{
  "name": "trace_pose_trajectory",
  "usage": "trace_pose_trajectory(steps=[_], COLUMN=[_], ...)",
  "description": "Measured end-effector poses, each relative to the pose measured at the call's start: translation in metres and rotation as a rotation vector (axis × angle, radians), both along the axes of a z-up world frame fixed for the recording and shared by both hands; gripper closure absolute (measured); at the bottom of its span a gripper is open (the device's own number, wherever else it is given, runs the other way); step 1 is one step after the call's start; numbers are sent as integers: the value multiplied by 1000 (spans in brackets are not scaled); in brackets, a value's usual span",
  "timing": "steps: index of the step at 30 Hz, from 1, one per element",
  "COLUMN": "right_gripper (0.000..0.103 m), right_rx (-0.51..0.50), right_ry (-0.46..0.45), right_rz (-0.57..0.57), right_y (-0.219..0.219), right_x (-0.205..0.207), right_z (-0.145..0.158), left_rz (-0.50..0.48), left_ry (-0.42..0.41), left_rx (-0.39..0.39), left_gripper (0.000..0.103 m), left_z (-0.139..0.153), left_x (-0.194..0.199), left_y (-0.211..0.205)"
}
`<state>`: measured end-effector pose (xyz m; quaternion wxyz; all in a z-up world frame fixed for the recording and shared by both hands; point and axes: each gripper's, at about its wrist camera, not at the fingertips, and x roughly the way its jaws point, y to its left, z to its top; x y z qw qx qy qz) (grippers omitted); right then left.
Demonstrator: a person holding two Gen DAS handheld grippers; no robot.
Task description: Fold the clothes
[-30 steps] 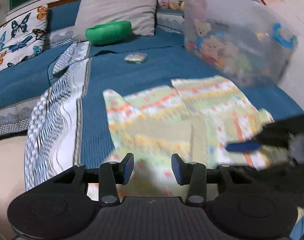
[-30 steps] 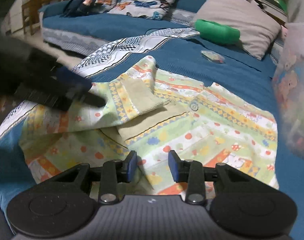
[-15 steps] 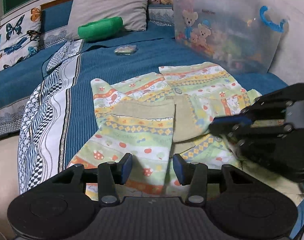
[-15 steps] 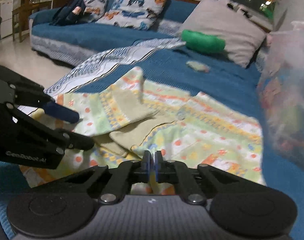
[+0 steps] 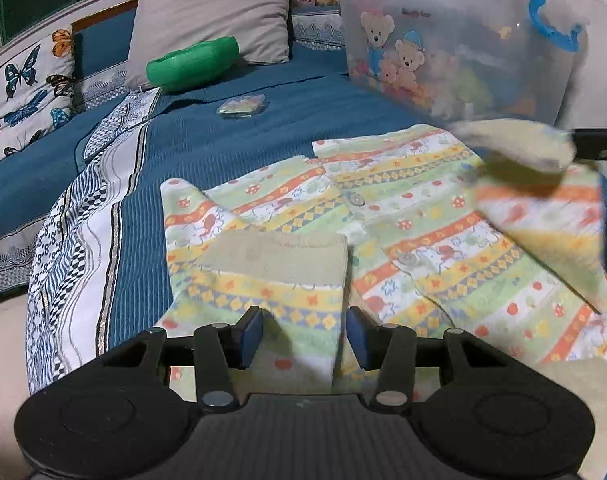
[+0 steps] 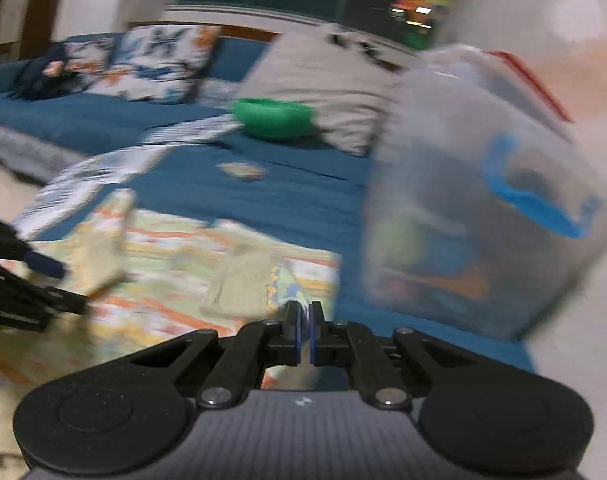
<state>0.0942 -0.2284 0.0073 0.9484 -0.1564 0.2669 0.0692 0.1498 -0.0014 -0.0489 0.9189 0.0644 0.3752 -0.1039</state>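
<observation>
Our right gripper (image 6: 304, 334) had just snapped closed on a sleeve (image 5: 543, 184) of the patterned shirt (image 5: 403, 216), where a second earlier its jaws stood apart over flat cloth. That sleeve now hung lifted and blurred near the clear toy box (image 5: 455, 40). Our left gripper (image 5: 302, 334) hovered half-open around the other, already folded sleeve (image 5: 263, 276), pads not pressing. The shirt lay spread on the blue bed cover (image 5: 263, 128). We judged the second sleeve fold under way.
</observation>
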Motion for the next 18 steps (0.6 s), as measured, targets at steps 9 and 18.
trace_pose_trajectory(steps=[9, 18], right_gripper=[100, 83], right_rx=[-41, 28], right_ry=[29, 67], right_rz=[-341, -480], right_y=[-107, -140], right_x=[5, -2], right_z=[-10, -28], left_rz=[16, 133], left_ry=[-3, -65], left_rx=[-17, -96], left_gripper=[87, 100], left_z=[0, 28], left_x=[10, -7], left_y=[-1, 36])
